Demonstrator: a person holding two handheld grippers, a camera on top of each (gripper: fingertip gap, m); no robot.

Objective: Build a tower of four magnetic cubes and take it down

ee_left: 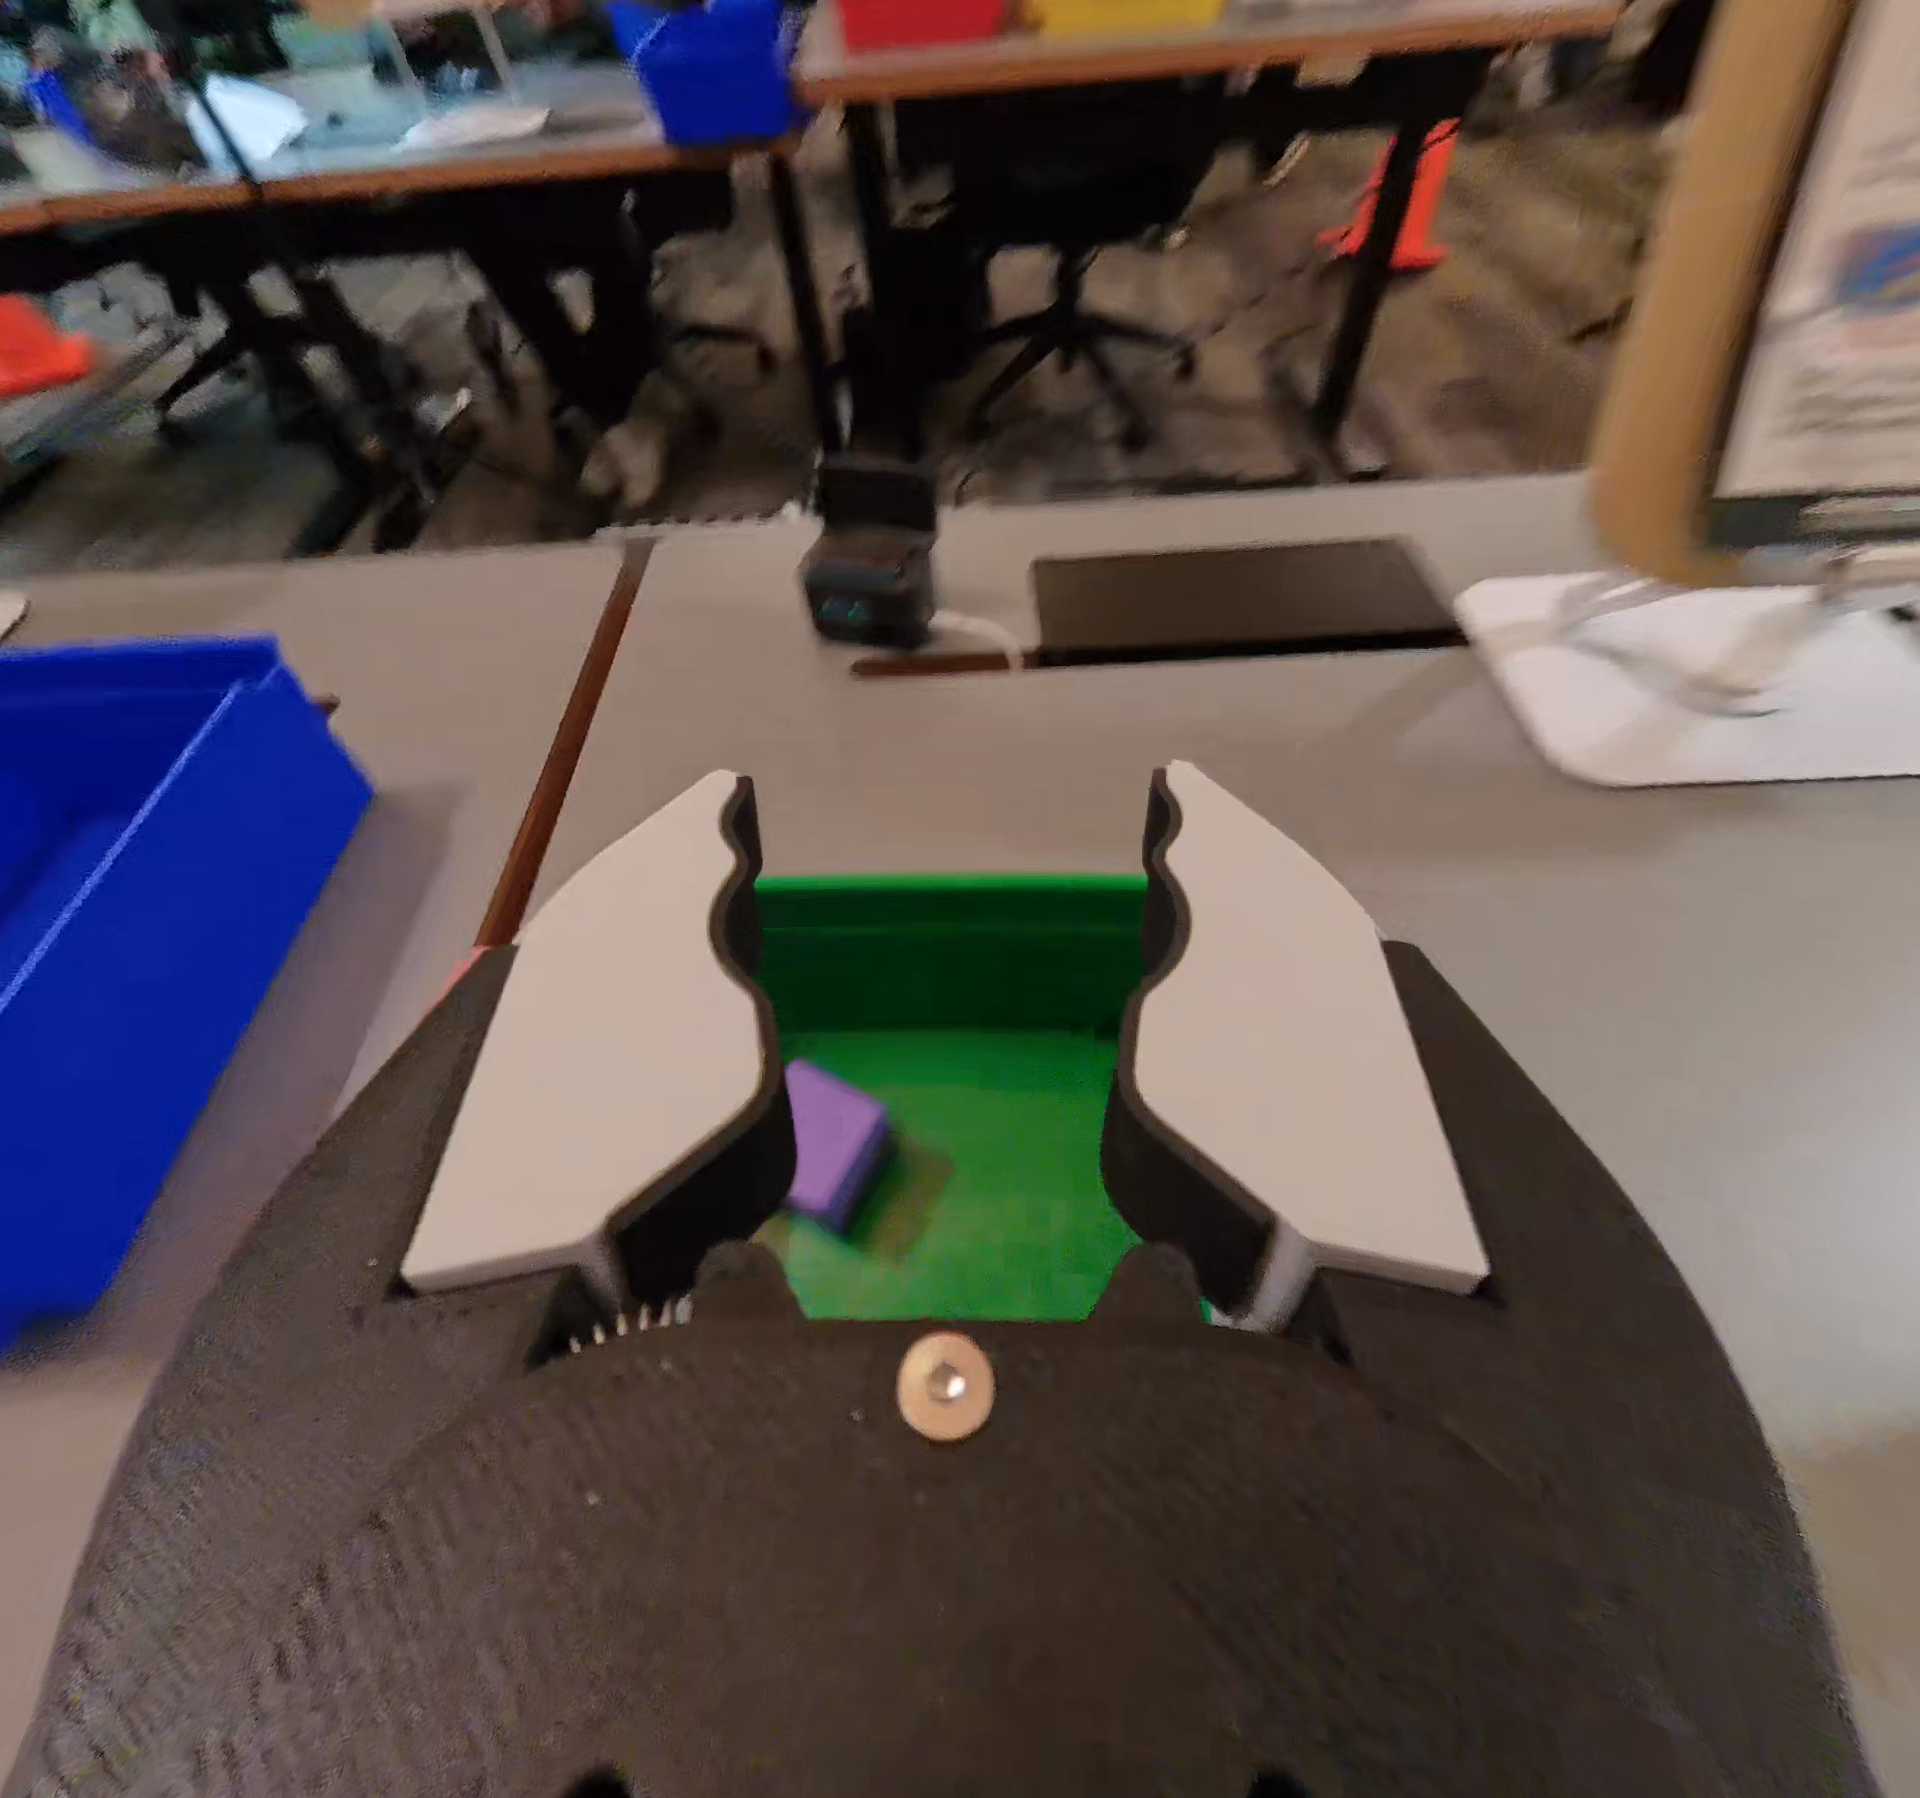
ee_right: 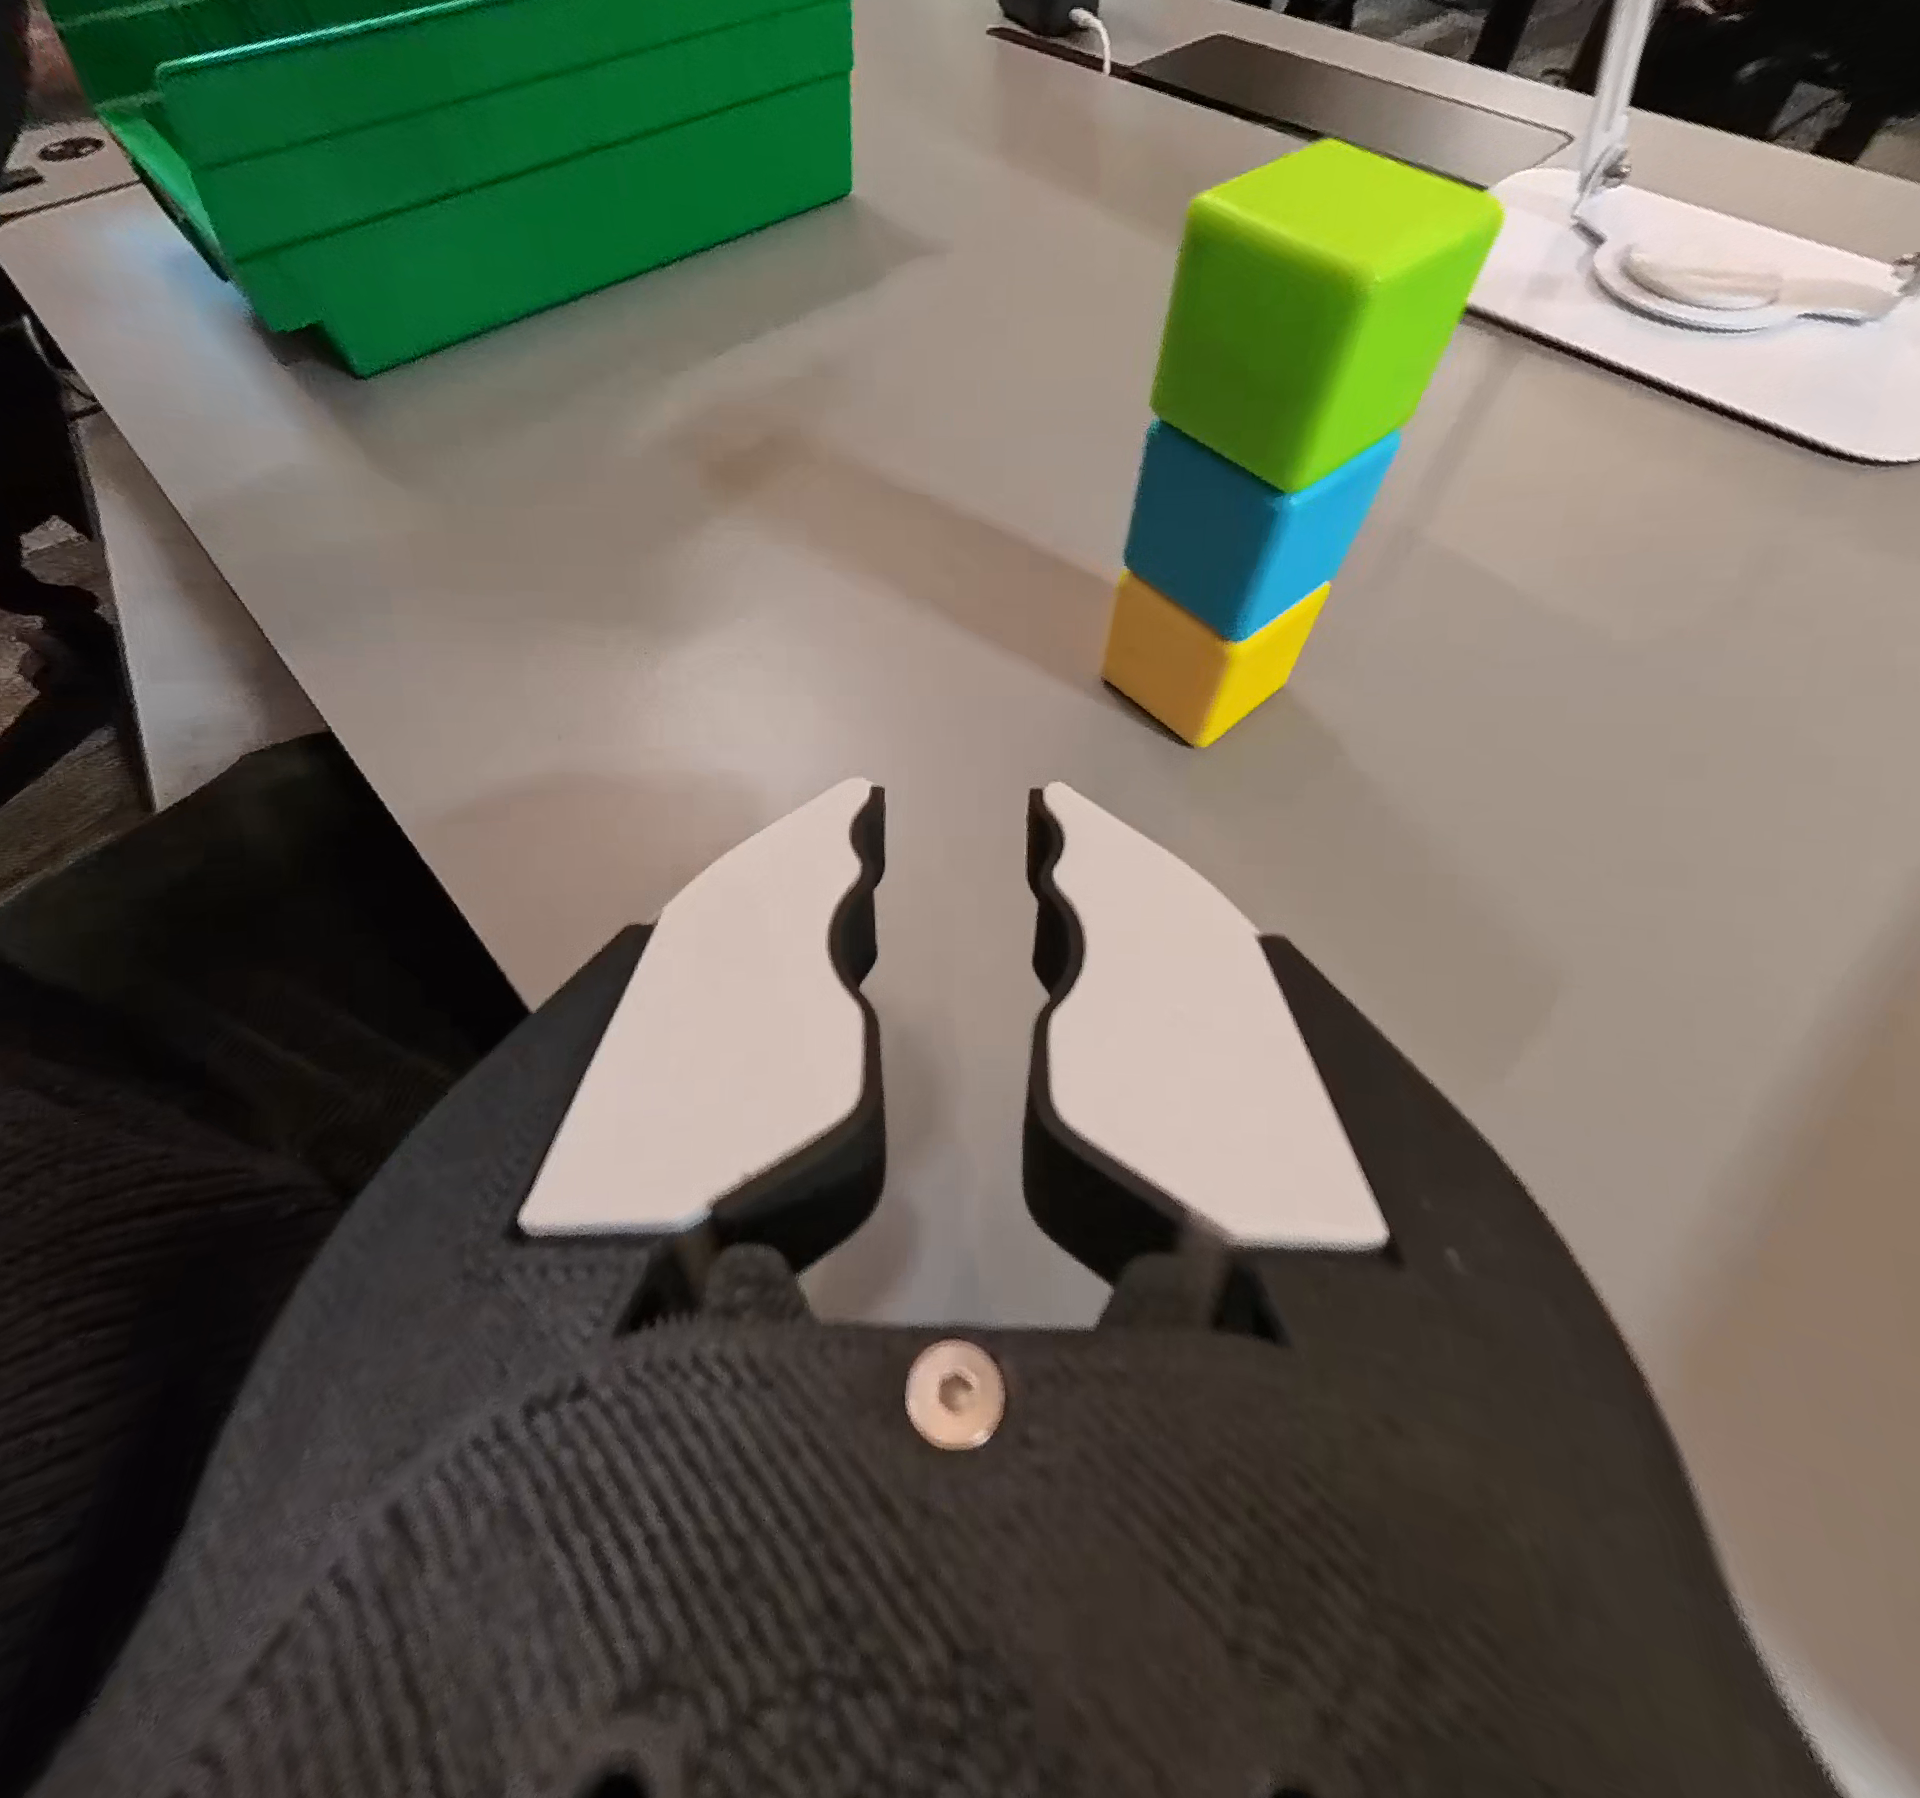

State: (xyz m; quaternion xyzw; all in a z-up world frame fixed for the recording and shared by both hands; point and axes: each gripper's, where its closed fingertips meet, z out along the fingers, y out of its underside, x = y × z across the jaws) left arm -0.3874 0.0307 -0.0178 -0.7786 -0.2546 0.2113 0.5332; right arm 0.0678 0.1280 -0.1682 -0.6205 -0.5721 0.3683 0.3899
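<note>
My left gripper (ee_left: 951,792) is open and empty, held above a green bin (ee_left: 951,901). A purple block (ee_left: 831,1146) lies on the bin's floor, below and between the fingers, close to the left finger. My right gripper (ee_right: 956,798) is open with a narrow gap and holds nothing, above the grey table. Ahead and to its right stands a stack of three cubes: a lime green cube (ee_right: 1320,304) on a blue cube (ee_right: 1247,527) on a yellow cube (ee_right: 1210,662). The green bin also shows in the right wrist view (ee_right: 520,148) at the far left.
A blue bin (ee_left: 135,938) sits on the table to the left. A white lamp base (ee_left: 1704,688) stands far right, also in the right wrist view (ee_right: 1704,325). A black charger (ee_left: 868,574) and a dark inset panel (ee_left: 1236,595) lie at the table's far edge. Across from one pair of fingers to the other is roughly 50 cm. My right gripper is the nearer one to the lime green cube (ee_right: 1320,304): about 10 cm, against 40 cm.
</note>
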